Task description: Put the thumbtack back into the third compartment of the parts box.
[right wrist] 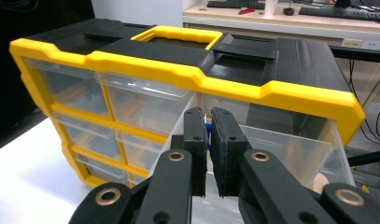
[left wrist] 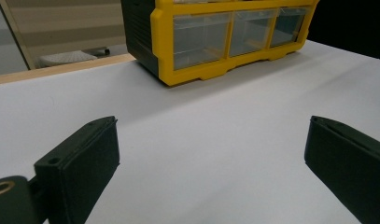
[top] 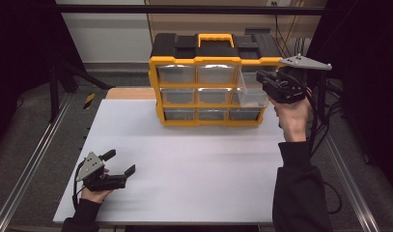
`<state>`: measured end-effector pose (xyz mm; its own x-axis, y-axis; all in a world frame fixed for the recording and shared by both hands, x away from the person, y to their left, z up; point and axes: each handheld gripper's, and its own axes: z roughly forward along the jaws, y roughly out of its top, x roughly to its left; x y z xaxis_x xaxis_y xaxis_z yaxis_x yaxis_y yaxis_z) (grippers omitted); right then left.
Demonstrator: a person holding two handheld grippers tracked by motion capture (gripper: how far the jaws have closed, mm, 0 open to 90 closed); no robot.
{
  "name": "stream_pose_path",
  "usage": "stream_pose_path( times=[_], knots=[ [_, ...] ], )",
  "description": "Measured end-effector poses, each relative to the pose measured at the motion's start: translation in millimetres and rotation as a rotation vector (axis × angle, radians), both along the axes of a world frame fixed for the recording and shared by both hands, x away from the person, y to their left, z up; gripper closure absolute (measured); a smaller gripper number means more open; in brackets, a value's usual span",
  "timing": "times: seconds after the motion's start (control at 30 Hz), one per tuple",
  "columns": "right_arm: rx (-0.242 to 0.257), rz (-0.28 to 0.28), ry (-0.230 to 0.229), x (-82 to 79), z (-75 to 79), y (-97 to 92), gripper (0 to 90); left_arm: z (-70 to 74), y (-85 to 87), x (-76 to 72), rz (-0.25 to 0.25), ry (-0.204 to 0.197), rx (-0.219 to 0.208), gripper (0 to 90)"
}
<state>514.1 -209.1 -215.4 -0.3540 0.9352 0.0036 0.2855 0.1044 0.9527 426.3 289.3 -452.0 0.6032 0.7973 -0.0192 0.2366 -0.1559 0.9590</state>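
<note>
The yellow and black drawer organizer is standing toward the far edge of the white counter, its carry handle on top and its clear drawers facing the person. The right claw is reaching in at the top right drawer, which is sticking out of its slot. In the right gripper view the jaws are standing nearly closed, with only a thin gap, and seem to be pinching the drawer's clear front wall, likely so the drawer can be slid along its track. The left claw is resting low near the counter's near left corner, jaws spread wide and holding nothing, well apart from the organizer, apparently waiting out of the way.
</note>
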Motion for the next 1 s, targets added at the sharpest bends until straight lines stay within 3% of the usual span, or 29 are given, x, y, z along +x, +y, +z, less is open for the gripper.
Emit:
stream_pose_path(
  times=[0.43, 1.0],
  knots=[
    [-0.033, -0.037, 0.057, 19.5, -8.5, 2.4, 85.1, -0.1, -0.1, -0.1, 0.0, 0.002, -0.002, 2.9],
    [-0.056, -0.051, 0.109, 24.3, -17.2, 1.0, 84.8, 0.0, 0.4, 0.0, 0.001, 0.0, -0.004, 2.9]
  ],
)
